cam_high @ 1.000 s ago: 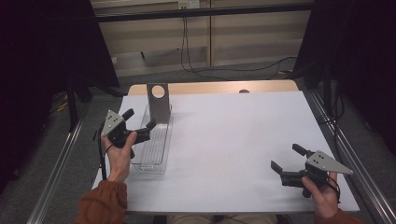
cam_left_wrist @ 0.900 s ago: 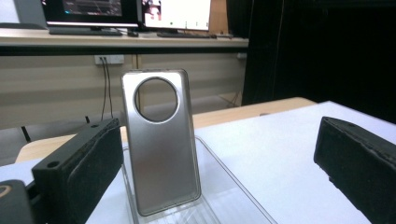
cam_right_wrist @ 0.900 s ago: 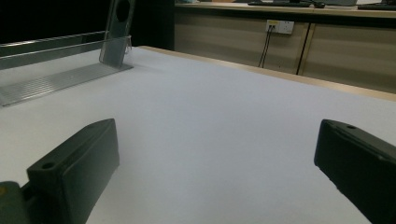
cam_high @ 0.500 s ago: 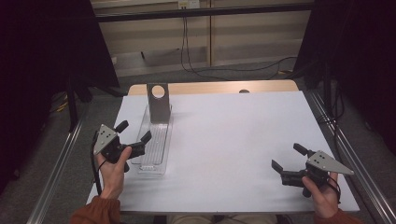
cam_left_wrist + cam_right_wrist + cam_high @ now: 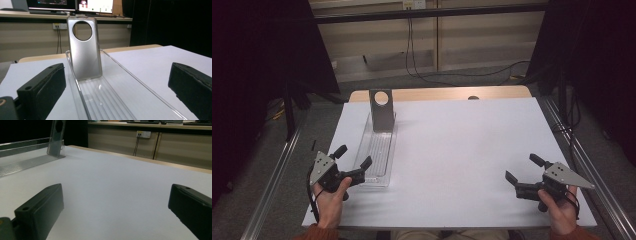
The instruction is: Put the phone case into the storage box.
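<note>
A silver phone case (image 5: pixel 381 111) (image 5: pixel 84 52) (image 5: pixel 56 137) with a round camera hole stands upright, leaning at the far end of a long clear plastic tray (image 5: pixel 376 155) (image 5: pixel 120 100) (image 5: pixel 22 161) on the white table sheet (image 5: pixel 462 150). My left gripper (image 5: pixel 353 161) (image 5: pixel 117 82) is open at the tray's near end, its jaws spread to either side of the tray with nothing between them. My right gripper (image 5: pixel 525 167) (image 5: pixel 117 205) is open and empty, low over the sheet near the front right corner, far from the tray.
The table's metal side rails (image 5: pixel 277 170) run along both sides. A wooden strip (image 5: pixel 442 94) edges the far side, with cables (image 5: pixel 412 45) and a wall socket beyond it. Monitors (image 5: pixel 75 5) stand on a desk behind.
My left gripper has drawn back toward the front edge, from beside the tray's middle to its near end. The right gripper has barely moved.
</note>
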`<action>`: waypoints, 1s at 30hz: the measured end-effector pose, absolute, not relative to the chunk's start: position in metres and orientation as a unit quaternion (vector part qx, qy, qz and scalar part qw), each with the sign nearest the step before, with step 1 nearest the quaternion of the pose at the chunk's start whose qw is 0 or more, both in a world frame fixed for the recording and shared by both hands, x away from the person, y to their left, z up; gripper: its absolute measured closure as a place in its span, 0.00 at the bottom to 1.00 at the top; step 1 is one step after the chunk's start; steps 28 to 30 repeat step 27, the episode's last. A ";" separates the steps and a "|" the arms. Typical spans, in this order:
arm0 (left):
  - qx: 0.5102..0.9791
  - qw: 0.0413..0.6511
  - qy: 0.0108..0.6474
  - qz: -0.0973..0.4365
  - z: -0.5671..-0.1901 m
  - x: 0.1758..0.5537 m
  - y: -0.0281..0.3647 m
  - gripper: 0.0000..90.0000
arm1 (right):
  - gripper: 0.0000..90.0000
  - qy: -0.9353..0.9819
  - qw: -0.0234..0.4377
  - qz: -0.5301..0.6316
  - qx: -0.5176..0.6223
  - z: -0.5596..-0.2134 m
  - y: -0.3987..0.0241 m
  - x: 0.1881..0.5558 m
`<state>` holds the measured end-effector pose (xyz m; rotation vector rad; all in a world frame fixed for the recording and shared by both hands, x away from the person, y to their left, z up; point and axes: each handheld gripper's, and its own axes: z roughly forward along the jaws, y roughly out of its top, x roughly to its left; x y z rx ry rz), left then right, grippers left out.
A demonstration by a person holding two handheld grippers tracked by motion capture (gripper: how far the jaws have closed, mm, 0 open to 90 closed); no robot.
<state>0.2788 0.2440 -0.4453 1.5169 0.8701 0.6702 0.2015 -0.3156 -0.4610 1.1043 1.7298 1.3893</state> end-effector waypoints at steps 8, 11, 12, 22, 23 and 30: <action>0.652 0.596 0.373 0.285 -0.452 0.262 0.246 0.02 | 0.00 0.656 0.327 0.527 0.429 -0.462 -0.321 0.196; 0.652 0.590 0.379 0.287 -0.454 0.257 0.250 0.02 | 0.00 0.650 0.331 0.527 0.436 -0.462 -0.324 0.196; 0.650 0.593 0.382 0.281 -0.455 0.257 0.250 0.02 | 0.00 0.651 0.330 0.525 0.437 -0.463 -0.324 0.195; 0.649 0.574 0.385 0.318 -0.456 0.247 0.244 0.04 | 0.00 0.656 0.332 0.521 0.434 -0.463 -0.323 0.193; 0.644 0.580 0.391 0.308 -0.457 0.247 0.243 0.04 | 0.00 0.658 0.331 0.520 0.433 -0.463 -0.323 0.194; 0.645 0.589 0.387 0.297 -0.455 0.250 0.244 0.04 | 0.00 0.654 0.332 0.519 0.438 -0.463 -0.325 0.194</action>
